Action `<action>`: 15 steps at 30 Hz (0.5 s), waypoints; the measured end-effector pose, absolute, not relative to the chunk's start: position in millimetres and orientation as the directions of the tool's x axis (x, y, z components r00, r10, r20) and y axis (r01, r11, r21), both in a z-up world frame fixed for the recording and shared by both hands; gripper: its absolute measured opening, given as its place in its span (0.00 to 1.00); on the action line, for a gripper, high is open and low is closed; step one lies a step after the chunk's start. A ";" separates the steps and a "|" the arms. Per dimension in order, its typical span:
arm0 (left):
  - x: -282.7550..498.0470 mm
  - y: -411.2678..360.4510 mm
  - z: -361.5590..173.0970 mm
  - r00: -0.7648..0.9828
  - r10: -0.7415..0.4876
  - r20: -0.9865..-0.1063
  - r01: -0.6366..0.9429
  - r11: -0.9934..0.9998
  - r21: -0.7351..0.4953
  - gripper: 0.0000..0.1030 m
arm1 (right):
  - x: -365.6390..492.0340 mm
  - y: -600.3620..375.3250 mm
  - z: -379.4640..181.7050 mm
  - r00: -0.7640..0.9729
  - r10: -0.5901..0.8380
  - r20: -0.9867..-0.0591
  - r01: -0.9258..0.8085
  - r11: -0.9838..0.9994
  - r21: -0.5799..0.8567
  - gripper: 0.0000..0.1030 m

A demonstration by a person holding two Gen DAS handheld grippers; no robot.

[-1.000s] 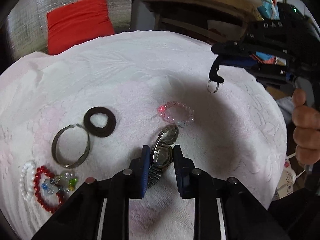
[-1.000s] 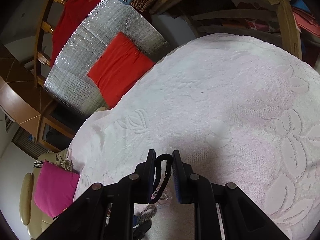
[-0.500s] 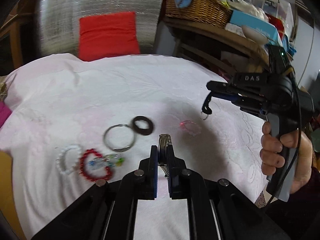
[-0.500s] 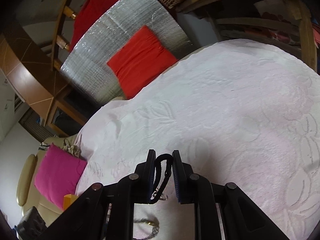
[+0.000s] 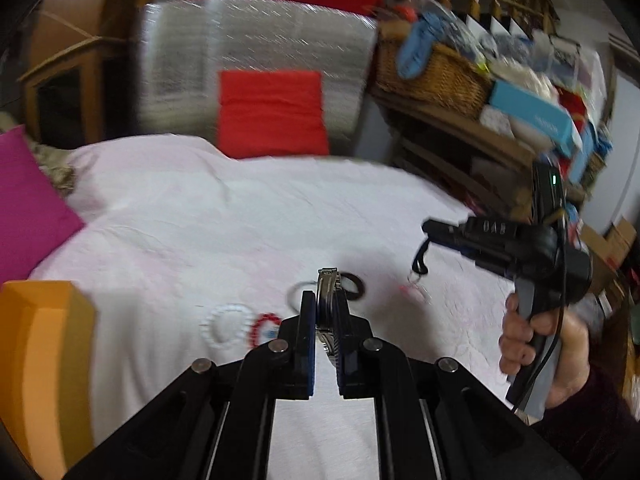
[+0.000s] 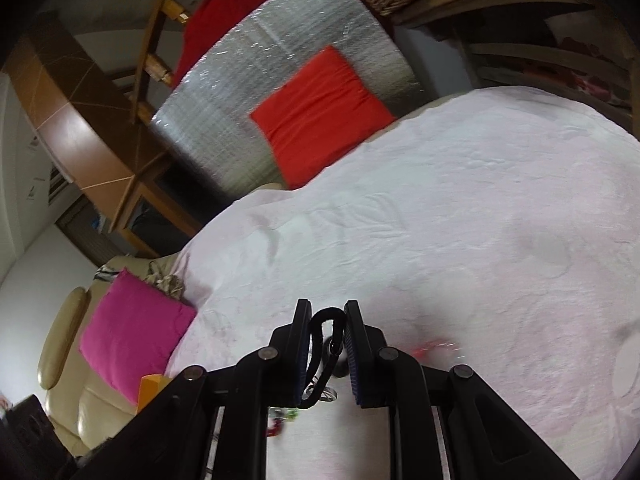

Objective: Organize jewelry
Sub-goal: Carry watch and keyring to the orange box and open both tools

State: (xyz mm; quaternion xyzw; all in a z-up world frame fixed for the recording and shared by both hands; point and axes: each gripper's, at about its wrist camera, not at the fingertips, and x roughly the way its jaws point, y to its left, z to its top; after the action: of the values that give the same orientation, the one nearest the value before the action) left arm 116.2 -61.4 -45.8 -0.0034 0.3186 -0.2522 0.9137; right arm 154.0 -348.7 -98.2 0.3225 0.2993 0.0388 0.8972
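My left gripper point(image 5: 325, 312) is shut on a silver metal wristwatch point(image 5: 327, 280) and holds it edge-on, high above the white towel point(image 5: 240, 220). Below it on the towel lie a white bead bracelet point(image 5: 224, 322), a red bead bracelet point(image 5: 265, 326), a silver bangle point(image 5: 298, 289), a dark fabric ring point(image 5: 353, 286) and a pink bead bracelet point(image 5: 412, 292), all blurred. My right gripper point(image 6: 327, 336) is shut on a black carabiner clip point(image 6: 326, 354) with a small metal ring hanging from it. The right gripper also shows in the left wrist view point(image 5: 430, 226), to the right, above the towel.
An orange box point(image 5: 44, 360) stands at the left edge, also in the right wrist view point(image 6: 154, 390). A pink cushion point(image 5: 24, 204) lies at the left. A red cushion point(image 5: 272, 112) leans on silver foil behind. A shelf with a wicker basket point(image 5: 432, 76) is at the right.
My left gripper closed on the watch and lifted it well above the towel. My right gripper also rose, still holding the black clip.
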 end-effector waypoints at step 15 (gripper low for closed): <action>57.7 137.4 -1.0 0.833 -0.126 -0.539 0.067 0.989 -0.129 0.08 | 166.2 -119.4 -67.3 0.651 0.634 -0.416 -0.310 0.723 0.617 0.18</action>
State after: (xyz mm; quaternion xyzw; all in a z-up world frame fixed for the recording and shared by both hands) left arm 57.7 137.4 -1.0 -0.0522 0.2846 -0.0506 0.9559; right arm 166.2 -119.4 -67.3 0.2550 0.3178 0.2707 0.8722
